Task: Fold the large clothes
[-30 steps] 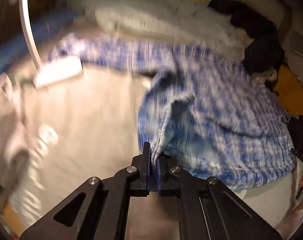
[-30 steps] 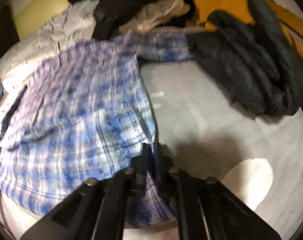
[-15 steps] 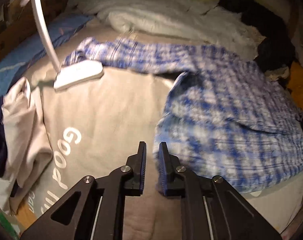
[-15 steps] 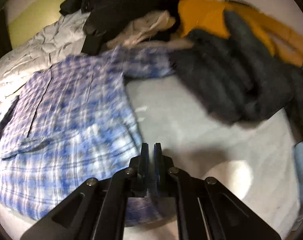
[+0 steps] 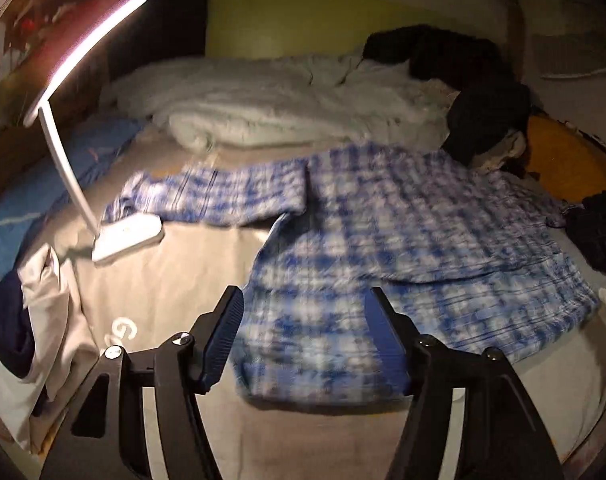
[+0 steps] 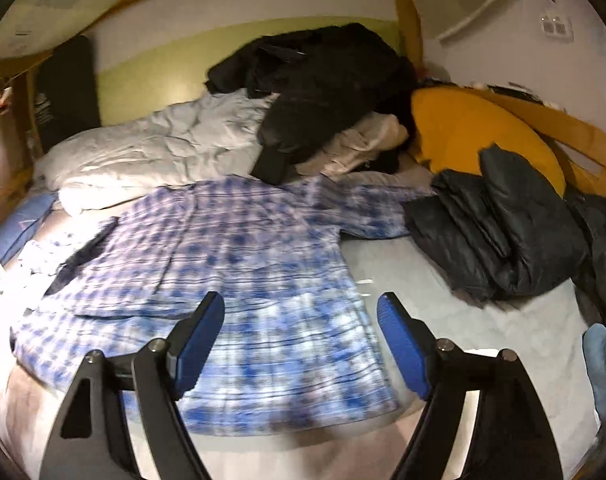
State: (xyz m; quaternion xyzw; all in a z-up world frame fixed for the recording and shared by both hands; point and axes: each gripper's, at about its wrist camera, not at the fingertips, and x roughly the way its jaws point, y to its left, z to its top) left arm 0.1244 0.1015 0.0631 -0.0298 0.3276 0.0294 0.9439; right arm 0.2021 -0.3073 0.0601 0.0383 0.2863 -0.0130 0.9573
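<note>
A blue and white plaid shirt [image 5: 403, 248] lies spread flat on the bed, one sleeve stretched toward the lamp. It also shows in the right wrist view [image 6: 243, 280], with its other sleeve reaching toward the dark jackets. My left gripper [image 5: 307, 332] is open and empty, raised above the shirt's near hem. My right gripper [image 6: 301, 336] is open and empty, above the hem on the other side.
A white desk lamp [image 5: 127, 232] stands on the grey bed sheet [image 5: 175, 280] at the left. A white duvet [image 5: 287, 108] lies behind the shirt. Black clothes [image 6: 327, 92], a yellow cushion [image 6: 475, 136] and dark jackets [image 6: 499, 224] crowd the back right. Beige clothing [image 5: 43, 320] lies at the left edge.
Both grippers were shut on the shirt's hem a second ago. They let it go, opened wide and pulled back and up. The shirt now lies flat.
</note>
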